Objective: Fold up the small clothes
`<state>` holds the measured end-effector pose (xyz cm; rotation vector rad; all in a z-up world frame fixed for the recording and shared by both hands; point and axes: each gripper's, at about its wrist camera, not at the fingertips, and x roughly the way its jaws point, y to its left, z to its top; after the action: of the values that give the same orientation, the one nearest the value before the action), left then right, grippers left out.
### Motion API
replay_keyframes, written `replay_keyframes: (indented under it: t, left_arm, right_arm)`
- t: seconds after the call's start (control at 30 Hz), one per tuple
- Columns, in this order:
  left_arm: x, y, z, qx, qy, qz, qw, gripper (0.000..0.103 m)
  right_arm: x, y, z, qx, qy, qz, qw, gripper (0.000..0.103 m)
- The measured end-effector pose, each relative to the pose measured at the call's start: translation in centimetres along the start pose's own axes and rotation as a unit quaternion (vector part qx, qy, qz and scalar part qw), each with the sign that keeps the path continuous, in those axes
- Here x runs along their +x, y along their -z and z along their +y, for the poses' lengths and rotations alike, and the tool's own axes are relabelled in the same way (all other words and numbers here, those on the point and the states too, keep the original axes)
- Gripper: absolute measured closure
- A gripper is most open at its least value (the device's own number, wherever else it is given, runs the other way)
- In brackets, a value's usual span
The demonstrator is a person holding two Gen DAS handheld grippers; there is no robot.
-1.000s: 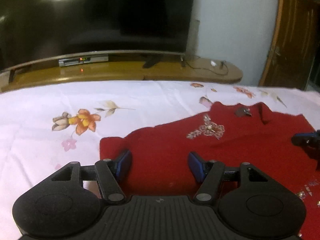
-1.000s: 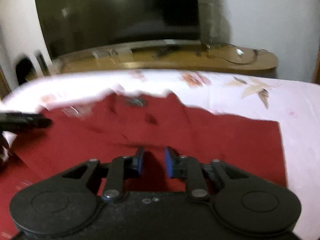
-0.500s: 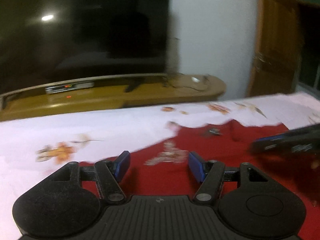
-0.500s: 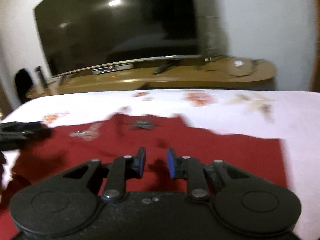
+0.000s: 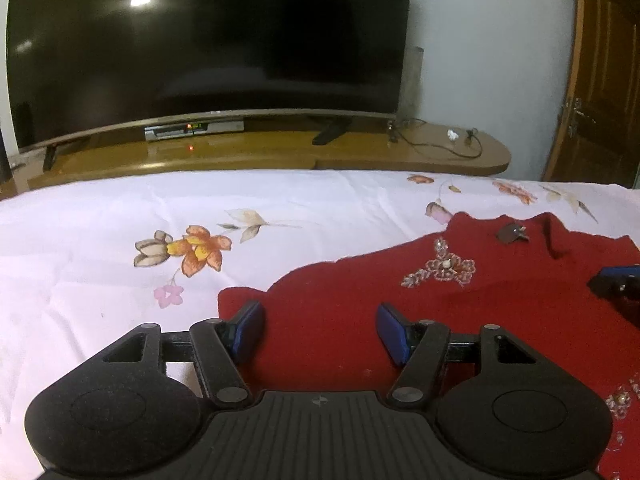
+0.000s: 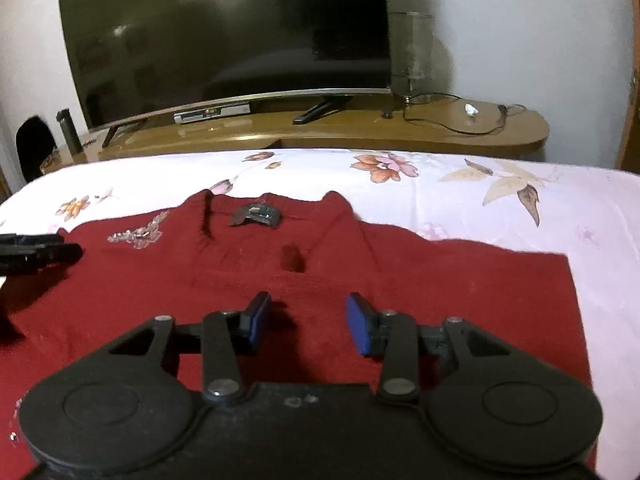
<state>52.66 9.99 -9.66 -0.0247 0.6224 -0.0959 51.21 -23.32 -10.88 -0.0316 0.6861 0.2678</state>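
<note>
Under both grippers a red top (image 6: 440, 300) lies flat on a floral sheet (image 5: 100, 248), with bare sheet to the left and beyond its collar. Left gripper (image 5: 318, 330) tilts down over the top's left edge, jaws wide, nothing between. Right gripper (image 6: 306, 322) tilts down over the middle, jaws just opening, pads clear of cloth. Beyond stands a TV (image 5: 208, 48) on a wooden stand (image 6: 400, 132).
</note>
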Motion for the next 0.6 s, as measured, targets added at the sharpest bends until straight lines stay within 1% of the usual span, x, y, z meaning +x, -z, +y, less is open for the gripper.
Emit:
replay_keyframes:
  t: [0.03,0.07,0.1,0.13,0.17,0.2,0.23,0.27,0.3,0.33,0.37,0.4,0.43,0.47,0.5,0.53,0.57,0.6]
  left_arm:
    - [-0.7,-0.1,-0.3,0.001,-0.002,-0.010,0.9999,0.040]
    - [-1.9,-0.1,-0.7,0.003,0.000,-0.031,0.9995,0.040]
    - [-3.0,0.0,-1.0,0.008,0.008,-0.046,0.9989,0.040]
    - [-3.2,0.3,-1.1,0.012,0.008,-0.044,0.9989,0.040]
    - [-2.8,0.7,-1.1,0.016,0.005,-0.020,0.9997,0.040]
    - [-2.1,1.2,-1.1,0.021,0.003,0.006,0.9998,0.040]
    - [-1.8,1.9,-1.0,0.024,0.005,0.009,0.9997,0.040]
    - [-1.8,2.0,-0.8,0.020,0.008,0.006,0.9998,0.040]
    - [-2.0,1.7,-0.6,0.013,0.007,0.008,0.9999,0.040]
    - [-2.7,1.4,-0.6,0.009,-0.003,0.000,1.0000,0.040]
    - [-3.6,1.3,-0.7,0.011,-0.001,-0.016,0.9998,0.039]
    - [-4.7,1.5,-0.7,0.013,0.010,-0.032,0.9993,0.039]
    - [-5.2,1.9,-0.8,0.014,0.012,-0.033,0.9993,0.039]
    - [-4.9,2.5,-1.0,0.025,0.008,-0.011,0.9996,0.039]
    - [-4.1,3.1,-1.1,0.041,0.001,0.020,0.9989,0.039]
    - [-4.3,3.7,-1.0,0.040,0.001,0.006,0.9992,0.038]
    - [-4.5,3.5,-0.9,0.031,0.000,0.013,0.9994,0.038]
    - [-5.0,3.2,-0.8,0.026,-0.001,0.016,0.9995,0.037]
  right_arm:
    - [0.0,0.0,0.0,0.002,0.001,0.001,1.000,0.064]
    - [-0.1,-0.2,0.1,-0.001,0.002,0.005,1.000,0.064]
    - [-0.6,-0.5,0.3,-0.002,0.006,0.006,1.000,0.067]
    - [-1.5,-0.8,0.5,-0.006,0.009,-0.007,1.000,0.069]
    - [-2.8,-0.8,0.8,-0.016,0.009,-0.029,0.999,0.068]
    - [-3.2,-0.9,1.0,-0.021,0.008,-0.034,0.999,0.068]
    - [-3.1,-0.8,0.9,-0.021,0.005,-0.021,1.000,0.069]
    - [-2.3,-0.4,0.7,-0.018,0.003,0.006,1.000,0.069]
    - [-1.4,0.2,0.5,-0.021,0.010,0.033,0.999,0.069]
    - [-1.7,0.8,0.6,-0.036,0.011,0.017,0.999,0.069]
    - [-2.0,0.7,0.7,-0.042,0.018,0.020,0.999,0.069]
    - [-2.5,0.6,0.9,-0.040,0.025,0.022,0.999,0.068]
    - [-3.3,0.5,1.1,-0.040,0.028,0.018,0.999,0.066]
    - [-4.1,0.7,1.1,-0.044,0.025,0.008,0.999,0.065]
    - [-4.5,1.2,1.1,-0.052,0.025,0.004,0.998,0.065]
    - [-3.8,1.8,0.8,-0.058,0.046,0.032,0.997,0.065]
    - [-4.0,2.2,0.1,-0.049,0.041,0.029,0.998,0.065]
    - [-4.3,1.9,-0.3,-0.030,0.041,0.036,0.998,0.067]
